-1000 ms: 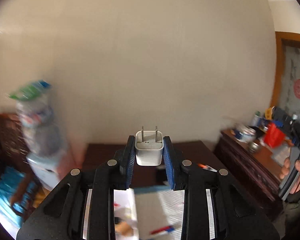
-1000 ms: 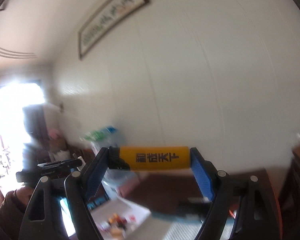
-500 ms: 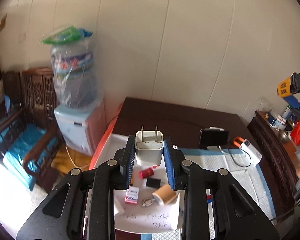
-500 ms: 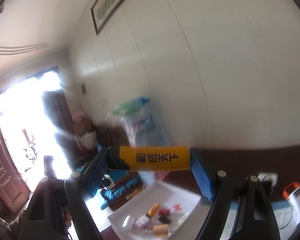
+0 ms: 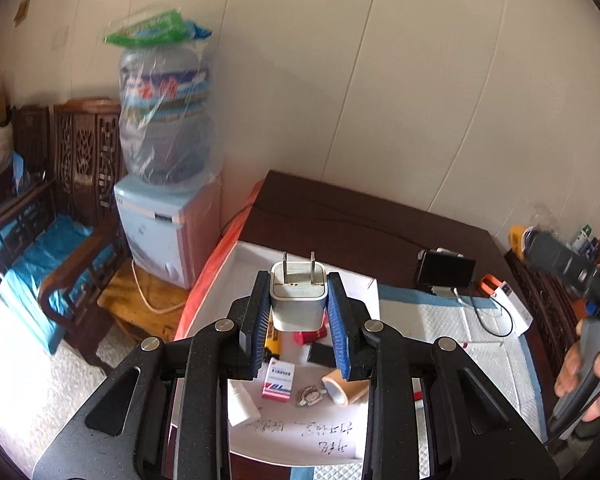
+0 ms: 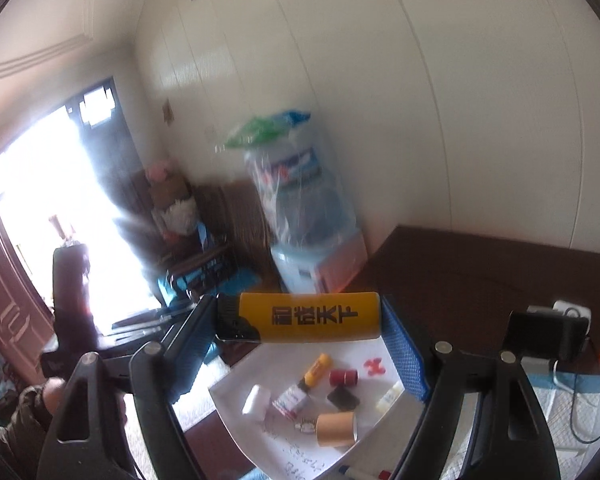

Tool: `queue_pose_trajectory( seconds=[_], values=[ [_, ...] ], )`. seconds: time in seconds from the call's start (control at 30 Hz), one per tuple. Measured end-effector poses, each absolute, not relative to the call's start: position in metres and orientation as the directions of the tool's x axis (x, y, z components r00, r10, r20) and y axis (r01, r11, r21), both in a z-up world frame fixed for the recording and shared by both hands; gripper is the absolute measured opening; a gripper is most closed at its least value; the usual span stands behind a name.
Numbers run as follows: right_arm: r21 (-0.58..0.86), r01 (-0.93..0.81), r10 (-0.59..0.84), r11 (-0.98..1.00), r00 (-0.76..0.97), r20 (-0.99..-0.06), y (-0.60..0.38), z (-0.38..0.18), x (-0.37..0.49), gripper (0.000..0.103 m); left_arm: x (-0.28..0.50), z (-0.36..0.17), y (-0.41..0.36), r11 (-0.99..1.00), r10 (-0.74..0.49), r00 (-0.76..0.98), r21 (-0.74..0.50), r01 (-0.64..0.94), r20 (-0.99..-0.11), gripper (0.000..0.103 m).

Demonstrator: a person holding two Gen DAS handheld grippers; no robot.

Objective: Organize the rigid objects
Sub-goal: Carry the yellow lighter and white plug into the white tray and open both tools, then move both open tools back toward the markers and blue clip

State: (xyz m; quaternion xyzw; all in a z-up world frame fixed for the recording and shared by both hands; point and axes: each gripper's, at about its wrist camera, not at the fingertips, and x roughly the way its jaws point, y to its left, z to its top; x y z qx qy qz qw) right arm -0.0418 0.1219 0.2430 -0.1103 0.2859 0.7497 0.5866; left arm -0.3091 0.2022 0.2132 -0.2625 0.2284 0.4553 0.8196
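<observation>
Our left claw [image 5: 299, 312] grips a white plug [image 5: 298, 300], prongs up; our right claw [image 6: 300, 320] clamps a yellow lighter [image 6: 308, 317] endwise, both above the white tray [image 6: 236, 404].

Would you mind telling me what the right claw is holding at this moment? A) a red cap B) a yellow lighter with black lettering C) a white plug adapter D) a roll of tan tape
B: in the right wrist view, the yellow lighter sits lengthwise between the blue pads of the right claw, above the white tray.
</observation>
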Motion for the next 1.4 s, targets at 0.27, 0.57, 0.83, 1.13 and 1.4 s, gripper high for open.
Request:
queue_pose_trajectory(
  seconds=[0.27, 0.57, 0.83, 1.13, 1.4],
  values=[
    [0.265, -0.956, 0.724, -0.126, -0.271, -0.634, 0.144, 0.184, -0.05, 0.08, -0.313, 0.163, 0.224, 0.382, 0.569, 0.427, -0.234, -0.894, -0.703, 0.027],
    [0.223, -0.968, 0.619, -0.117, -0.247, -0.746, 0.162, 0.122, -0.054, 0.08, -0.296, 0.113, 0.246, 0.372, 0.471, 0.417, -0.253, -0.893, -0.777, 0.027],
    [0.23, -0.966, 0.575, -0.115, -0.253, -0.778, 0.18, 0.093, -0.053, 0.08, -0.269, 0.084, 0.258, 0.397, 0.399, 0.41, -0.249, -0.883, -0.82, 0.027],
    [0.258, -0.958, 0.575, -0.129, -0.284, -0.767, 0.192, 0.081, -0.055, 0.084, -0.275, 0.076, 0.269, 0.343, 0.432, 0.37, -0.229, -0.911, -0.822, 0.099],
    [0.228, -0.964, 0.618, -0.135, -0.262, -0.741, 0.179, 0.09, -0.056, 0.103, -0.279, 0.082, 0.267, 0.33, 0.477, 0.367, -0.225, -0.917, -0.798, 0.103]
  ],
)
